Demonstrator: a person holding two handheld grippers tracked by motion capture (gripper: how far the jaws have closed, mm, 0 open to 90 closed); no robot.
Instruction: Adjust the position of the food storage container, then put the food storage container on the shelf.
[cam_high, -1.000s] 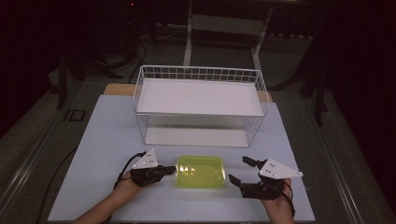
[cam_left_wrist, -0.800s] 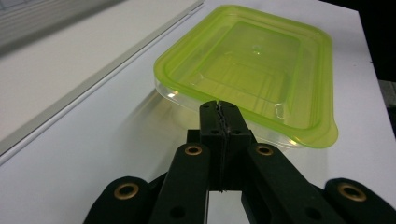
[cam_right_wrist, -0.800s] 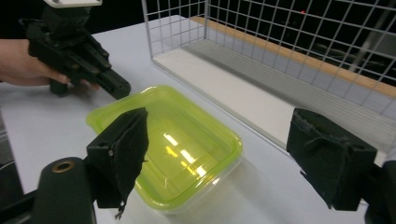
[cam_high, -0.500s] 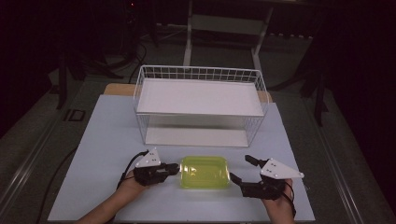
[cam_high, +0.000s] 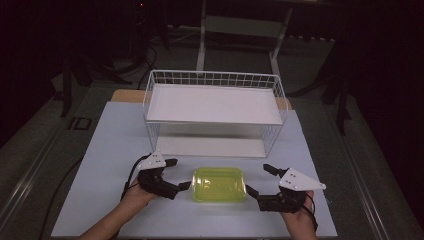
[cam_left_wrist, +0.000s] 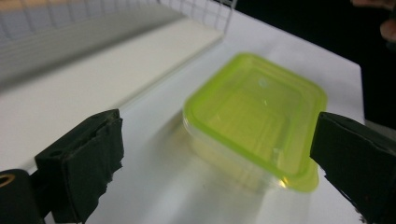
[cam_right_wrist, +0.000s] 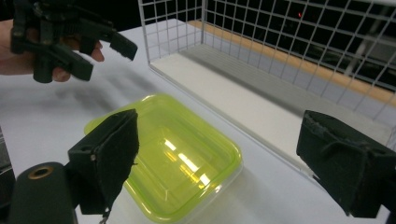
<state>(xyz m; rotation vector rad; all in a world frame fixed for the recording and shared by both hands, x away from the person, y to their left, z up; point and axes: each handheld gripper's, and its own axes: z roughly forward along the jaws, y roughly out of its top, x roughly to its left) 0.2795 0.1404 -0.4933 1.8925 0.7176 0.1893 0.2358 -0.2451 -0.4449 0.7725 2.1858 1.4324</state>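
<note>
Left gripper (cam_high: 181, 174) off lidded container (cam_high: 219, 184), apart.

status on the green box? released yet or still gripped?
Done: the green box sits flat on the table, lid on, in front of the wire rack. In hand: nothing; the left gripper has just been opening, jaws wide with nothing between them, clear of the box. The right gripper is open beside it. Left: probably moving the box to the rack, not yet started.
</note>
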